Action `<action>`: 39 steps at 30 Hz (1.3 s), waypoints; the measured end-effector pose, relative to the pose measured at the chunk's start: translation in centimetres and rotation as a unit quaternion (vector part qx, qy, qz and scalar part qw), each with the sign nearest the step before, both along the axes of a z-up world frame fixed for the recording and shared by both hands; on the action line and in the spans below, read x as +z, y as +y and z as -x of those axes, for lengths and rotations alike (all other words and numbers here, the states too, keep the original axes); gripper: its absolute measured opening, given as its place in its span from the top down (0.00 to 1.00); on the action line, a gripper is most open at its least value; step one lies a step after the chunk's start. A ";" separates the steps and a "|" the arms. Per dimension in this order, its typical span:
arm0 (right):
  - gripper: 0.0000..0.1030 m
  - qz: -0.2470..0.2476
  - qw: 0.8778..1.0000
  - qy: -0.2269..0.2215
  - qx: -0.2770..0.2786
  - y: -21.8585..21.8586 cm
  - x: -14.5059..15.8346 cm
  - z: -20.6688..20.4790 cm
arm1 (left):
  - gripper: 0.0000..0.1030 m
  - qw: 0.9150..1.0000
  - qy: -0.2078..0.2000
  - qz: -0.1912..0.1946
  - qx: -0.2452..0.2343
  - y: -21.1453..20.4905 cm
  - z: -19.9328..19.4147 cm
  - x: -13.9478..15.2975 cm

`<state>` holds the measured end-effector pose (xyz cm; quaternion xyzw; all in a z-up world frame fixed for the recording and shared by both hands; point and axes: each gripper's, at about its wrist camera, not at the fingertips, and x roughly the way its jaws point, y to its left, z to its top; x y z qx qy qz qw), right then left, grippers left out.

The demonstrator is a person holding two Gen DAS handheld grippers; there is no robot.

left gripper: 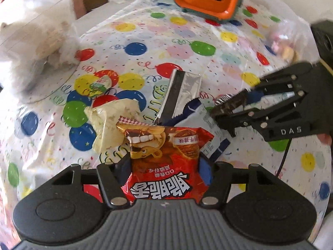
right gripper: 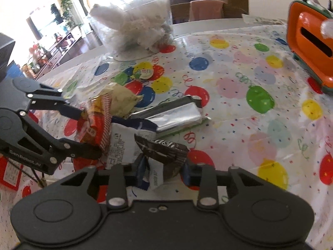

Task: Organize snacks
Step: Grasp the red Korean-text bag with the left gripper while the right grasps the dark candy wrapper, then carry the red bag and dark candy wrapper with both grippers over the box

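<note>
Tablecloth [left gripper: 187,48] with balloons lies under our snack pile. Our left gripper [left gripper: 164,166] clamps the red snack bag [left gripper: 166,162] above it; our right gripper [right gripper: 164,166] pinches a dark wrapper [right gripper: 164,152] beside the silver packet [right gripper: 177,116].

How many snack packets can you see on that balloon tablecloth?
5, though others may be hidden: red packet in the left gripper, dark wrapper in the right gripper, and silver packet, cream packet, white-and-blue packet piled between.
</note>
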<state>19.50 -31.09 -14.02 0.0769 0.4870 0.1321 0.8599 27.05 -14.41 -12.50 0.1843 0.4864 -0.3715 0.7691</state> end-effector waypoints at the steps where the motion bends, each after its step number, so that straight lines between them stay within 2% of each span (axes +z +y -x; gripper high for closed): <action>1: 0.68 0.000 1.000 0.000 -0.006 -0.2 0.1 0.2 | 0.39 1.000 0.003 0.004 0.013 0.2 0.2 0.1; 7: 0.69 0.004 1.000 -0.014 -0.021 -0.5 1.3 1.6 | 0.39 0.997 -0.006 0.008 0.082 1.0 2.0 0.6; 12: 0.69 0.004 0.999 -0.034 -0.010 0.2 3.6 3.0 | 0.39 0.988 -0.007 0.036 0.150 2.5 3.8 2.3; 17: 0.69 0.007 0.999 -0.048 0.004 1.6 6.0 4.3 | 0.39 0.979 -0.014 0.038 0.197 3.9 5.9 4.5; 23: 0.69 -0.007 0.997 -0.065 0.029 3.9 8.7 5.3 | 0.39 0.963 -0.017 0.042 0.267 7.0 8.0 7.4; 30: 0.69 -0.017 0.994 -0.085 0.067 7.8 11.6 6.0 | 0.39 0.941 -0.021 0.055 0.333 12.7 10.8 10.7; 39: 0.69 -0.028 0.986 -0.104 0.126 14.5 14.0 6.5 | 0.39 0.912 -0.032 0.055 0.404 20.3 13.6 12.8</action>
